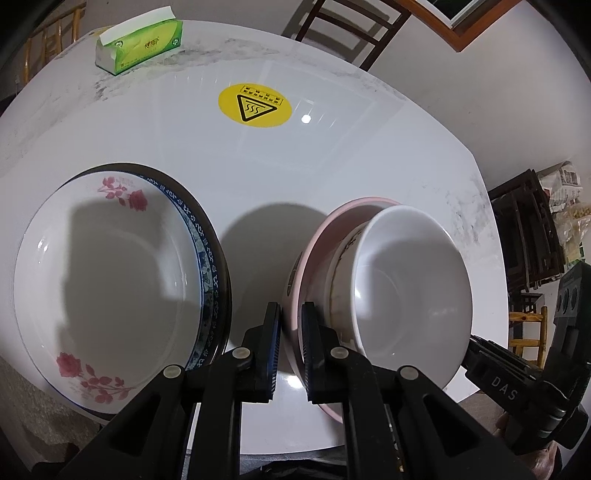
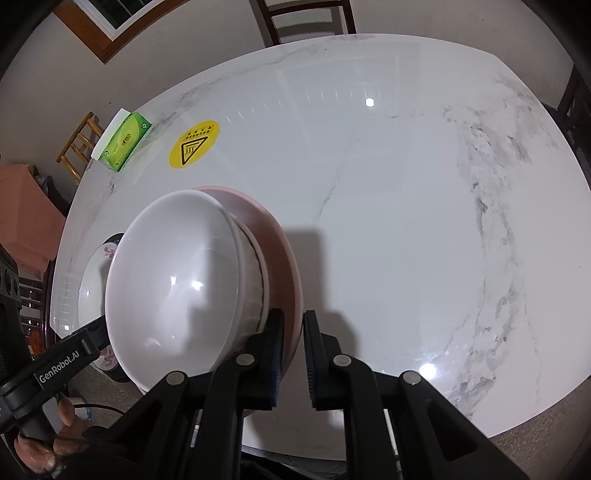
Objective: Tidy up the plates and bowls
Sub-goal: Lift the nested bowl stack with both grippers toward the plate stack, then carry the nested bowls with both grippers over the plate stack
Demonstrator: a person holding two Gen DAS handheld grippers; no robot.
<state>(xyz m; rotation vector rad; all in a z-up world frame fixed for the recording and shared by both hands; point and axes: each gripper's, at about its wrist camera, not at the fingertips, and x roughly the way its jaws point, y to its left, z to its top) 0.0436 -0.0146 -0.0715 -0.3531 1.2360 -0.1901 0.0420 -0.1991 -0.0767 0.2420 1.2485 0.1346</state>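
Note:
A white bowl (image 1: pixel 406 288) sits nested in a wider pink bowl (image 1: pixel 314 251). My left gripper (image 1: pixel 291 314) is shut on the pink bowl's near-left rim. In the right wrist view my right gripper (image 2: pixel 293 317) is shut on the pink bowl (image 2: pixel 273 236) at its opposite rim, with the white bowl (image 2: pixel 177 280) to its left. The pair seems to hang slightly above the table and casts a shadow. Left of it lies a rose-patterned white plate (image 1: pixel 110 266) stacked on a blue-patterned plate (image 1: pixel 207 258). The bowls partly hide the rose plate (image 2: pixel 92 273).
The white marble table (image 2: pixel 406 221) carries a green tissue box (image 1: pixel 140 42) and a yellow hot-surface sticker (image 1: pixel 255 105) toward its far side. Dark wooden chairs (image 2: pixel 306 18) stand behind the table. A hand (image 2: pixel 55 443) holds the left gripper's handle at the near edge.

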